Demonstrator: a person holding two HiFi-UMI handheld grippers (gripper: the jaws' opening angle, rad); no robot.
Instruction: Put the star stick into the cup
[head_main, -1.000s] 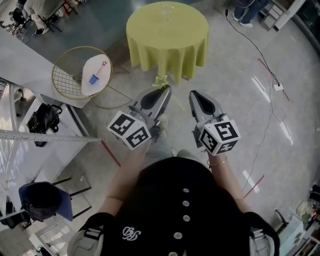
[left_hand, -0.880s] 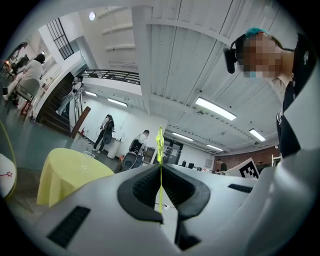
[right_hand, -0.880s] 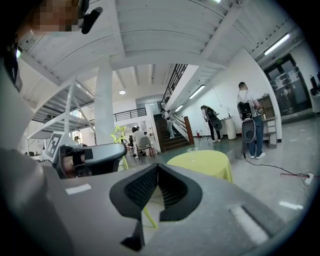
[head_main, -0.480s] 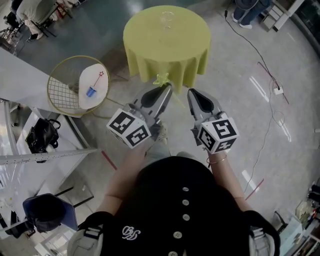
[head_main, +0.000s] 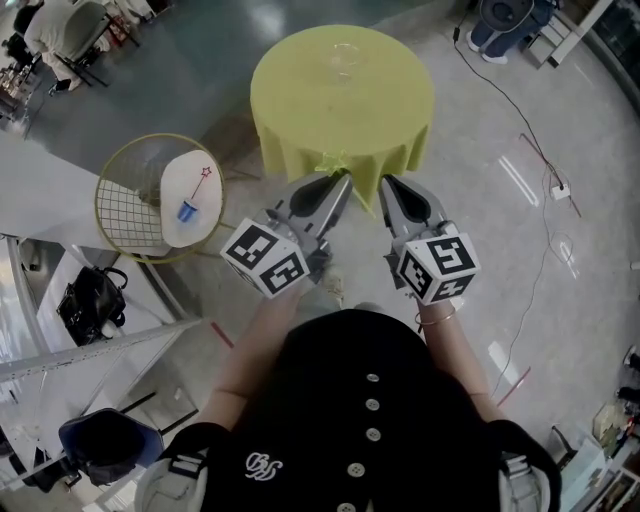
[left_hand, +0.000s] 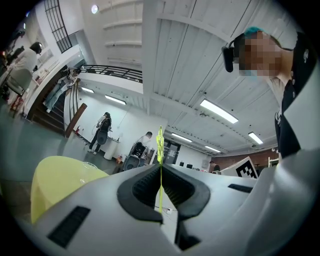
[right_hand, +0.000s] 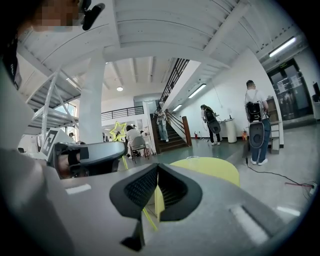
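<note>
My left gripper (head_main: 338, 183) is shut on the thin yellow-green star stick (left_hand: 160, 186). The stick's star (head_main: 327, 160) pokes out past the jaw tips, in front of the near edge of the round yellow table (head_main: 300, 100). A clear cup (head_main: 345, 55) stands near the table's far side and shows faintly in the right gripper view as the cup (right_hand: 192, 158). My right gripper (head_main: 386, 186) is level with the left one, shut, with nothing between its jaws. From the right gripper view the star (right_hand: 119, 131) rises above the left gripper (right_hand: 90, 152).
A gold wire basket (head_main: 130, 215) stands left of the table on the floor and holds a white card (head_main: 190, 190). A cable (head_main: 530, 140) runs over the floor at right. A black bag (head_main: 90, 300) and a white counter (head_main: 50, 190) are at left. People stand in the background.
The table has come closer and now lies just beyond both grippers' tips. The grippers have kept their pose, the left still shut on the stick.
</note>
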